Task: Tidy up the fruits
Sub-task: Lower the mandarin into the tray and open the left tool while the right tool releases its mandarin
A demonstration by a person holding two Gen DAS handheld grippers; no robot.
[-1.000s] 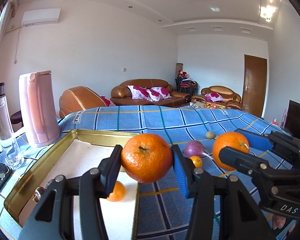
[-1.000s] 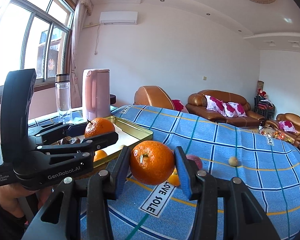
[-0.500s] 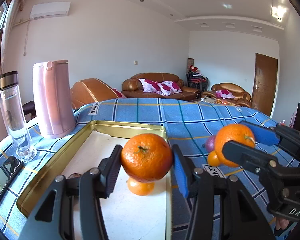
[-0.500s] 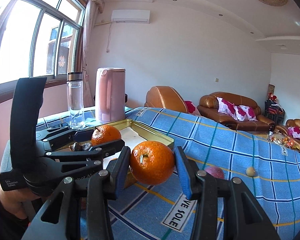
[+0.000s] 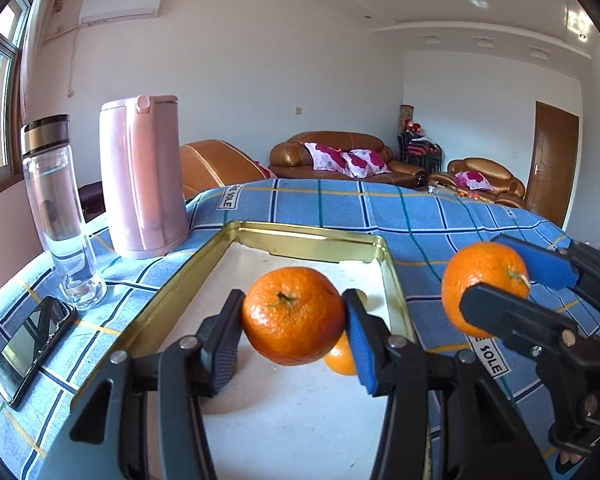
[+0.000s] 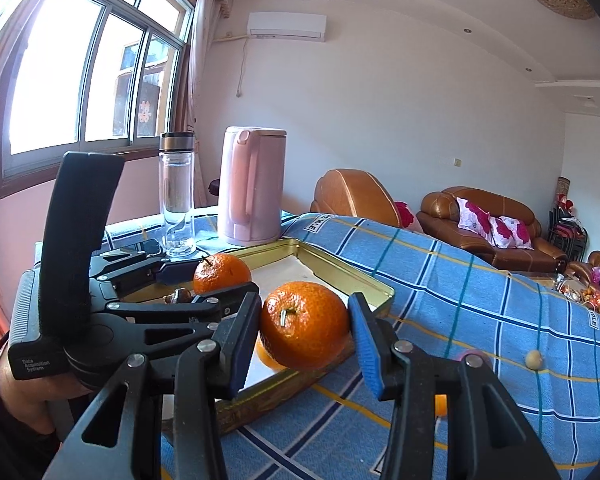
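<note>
While both grippers hold fruit, not done yet. Left gripper (image 5: 294,320) squeezing one orange (image 5: 293,315) over the gold tray (image 5: 300,236), right gripper (image 6: 304,330) squeezing another orange (image 6: 304,324) beside its rim. One small orange (image 5: 340,358) already in the tray; a few fruits (image 6: 534,359) left on the blue cloth (image 6: 480,280).

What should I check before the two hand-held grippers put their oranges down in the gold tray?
1. Left hand-held gripper grips its orange firmly between both pads: ok.
2. Right hand-held gripper grips its orange firmly: ok.
3. Left orange is above the gold tray: ok.
4. Right orange is above the tray: cannot tell; in the left wrist view it seems outside the tray's right rim.
5. Free space on the tray's white floor: ok, but a small orange lies right below the left one.
6. The two hand-held grippers are apart: ok.
</note>
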